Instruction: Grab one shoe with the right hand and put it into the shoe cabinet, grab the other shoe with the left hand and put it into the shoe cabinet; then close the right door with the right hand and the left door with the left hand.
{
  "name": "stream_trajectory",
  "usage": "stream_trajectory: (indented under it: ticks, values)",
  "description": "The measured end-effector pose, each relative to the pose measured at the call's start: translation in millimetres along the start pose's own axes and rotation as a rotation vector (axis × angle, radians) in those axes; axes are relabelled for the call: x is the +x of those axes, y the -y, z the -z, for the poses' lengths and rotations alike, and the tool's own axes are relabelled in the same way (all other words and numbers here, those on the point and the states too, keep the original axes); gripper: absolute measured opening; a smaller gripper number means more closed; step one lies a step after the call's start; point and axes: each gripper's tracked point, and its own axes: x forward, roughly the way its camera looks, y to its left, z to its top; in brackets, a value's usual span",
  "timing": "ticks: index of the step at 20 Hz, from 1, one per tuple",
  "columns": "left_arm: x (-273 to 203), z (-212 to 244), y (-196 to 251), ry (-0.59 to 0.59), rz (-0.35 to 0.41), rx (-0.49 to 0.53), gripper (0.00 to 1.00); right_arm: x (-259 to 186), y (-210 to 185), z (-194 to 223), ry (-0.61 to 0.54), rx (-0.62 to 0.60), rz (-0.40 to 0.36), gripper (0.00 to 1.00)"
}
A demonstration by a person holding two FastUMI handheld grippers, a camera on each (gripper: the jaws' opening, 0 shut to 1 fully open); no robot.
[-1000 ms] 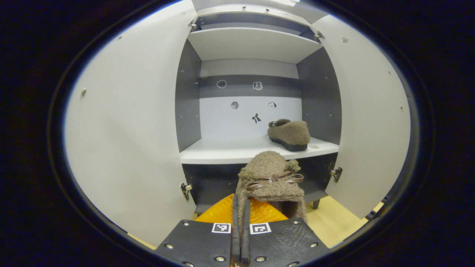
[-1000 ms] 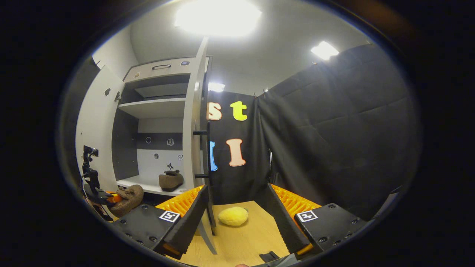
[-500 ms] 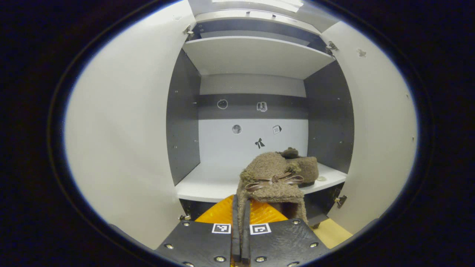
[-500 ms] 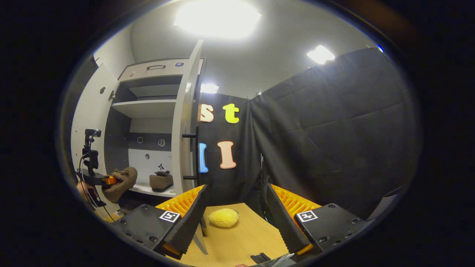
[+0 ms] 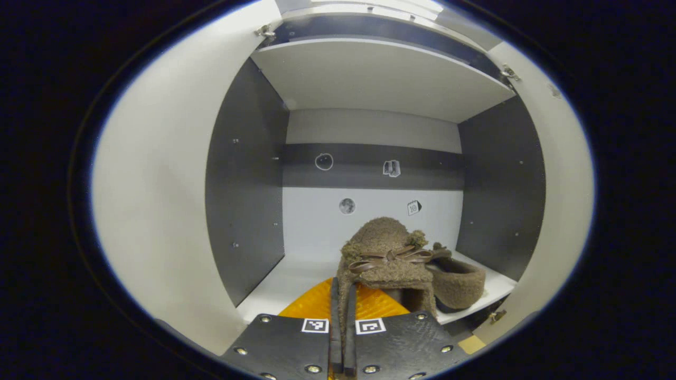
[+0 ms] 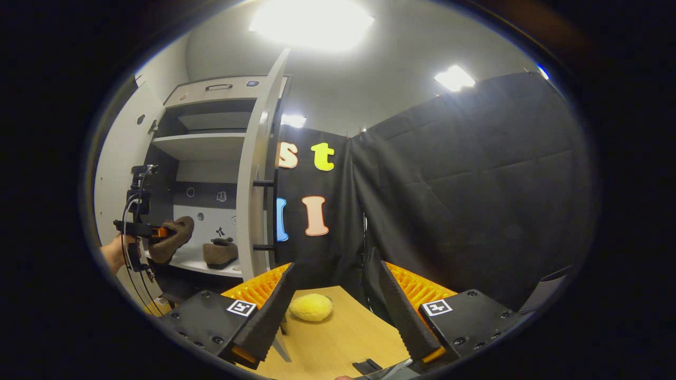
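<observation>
A brown shoe (image 5: 388, 253) is pinched in the left gripper (image 5: 341, 338), apparently held above the shelf (image 5: 296, 277), left of the placed shoe (image 5: 458, 282); the right gripper (image 6: 338, 311) is spread wide, empty.

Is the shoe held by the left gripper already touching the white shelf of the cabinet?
Apart. In the right gripper view the held shoe hangs above the white shelf, with a gap under its sole. The left gripper is clamped on it.

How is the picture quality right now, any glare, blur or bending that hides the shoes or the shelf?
Left gripper view: evenly lit, held shoe and shelved shoe sharp; fisheye bows the cabinet doors. Right gripper view: the ceiling light blows out, and both shoes look small and dim.
</observation>
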Motion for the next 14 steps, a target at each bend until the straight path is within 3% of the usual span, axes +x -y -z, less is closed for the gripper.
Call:
stream_trajectory:
  ticks: [7, 14]
  values:
    - [70.8, 4.7, -4.3, -0.078, -0.010, 0.004, 0.04, 4.9, 3.2, 6.5, -0.021, -0.013, 0.040, 0.98]
    - [92.7, 35.0, -3.4, -0.198, -0.015, 0.064, 0.04, 7.9, 12.2, 12.0, -0.041, -0.023, 0.069, 0.98]
